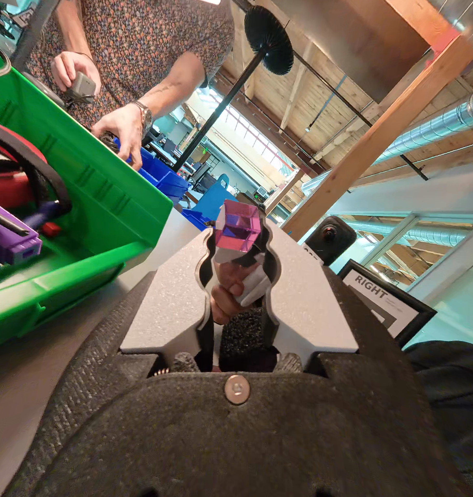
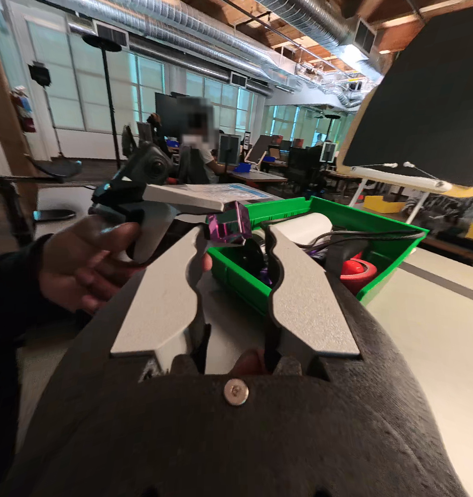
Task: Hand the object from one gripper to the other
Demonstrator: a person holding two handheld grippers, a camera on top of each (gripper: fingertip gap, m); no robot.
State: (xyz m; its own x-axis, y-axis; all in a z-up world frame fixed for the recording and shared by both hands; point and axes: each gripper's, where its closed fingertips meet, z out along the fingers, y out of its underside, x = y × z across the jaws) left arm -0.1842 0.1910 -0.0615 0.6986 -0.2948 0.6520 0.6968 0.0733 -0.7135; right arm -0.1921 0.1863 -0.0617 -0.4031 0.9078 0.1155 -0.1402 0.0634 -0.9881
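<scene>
A clear pink-purple cube [image 1: 238, 228] sits between the tips of my left gripper [image 1: 238, 228], which is shut on it and holds it in the air. In the right wrist view the cube [image 2: 228, 228] hangs at the end of the left gripper's grey fingers [image 2: 184, 201], which come in from the left. My right gripper [image 2: 235, 231] is open, with its jaws wide on either side of the cube and the left finger close to it. The right gripper's camera body [image 1: 329, 236] and part of a finger [image 1: 253, 286] show behind the cube.
A green bin [image 1: 95, 188] [image 2: 283, 207] stands on the pale table [image 2: 418, 309] just beyond the grippers. It holds a red tape roll [image 2: 356, 271], a white roll [image 2: 302, 228] and cables. A person [image 1: 136, 40] reaches toward blue bins [image 1: 162, 172] behind it. Both grippers' tips are close together, under 4 cm apart.
</scene>
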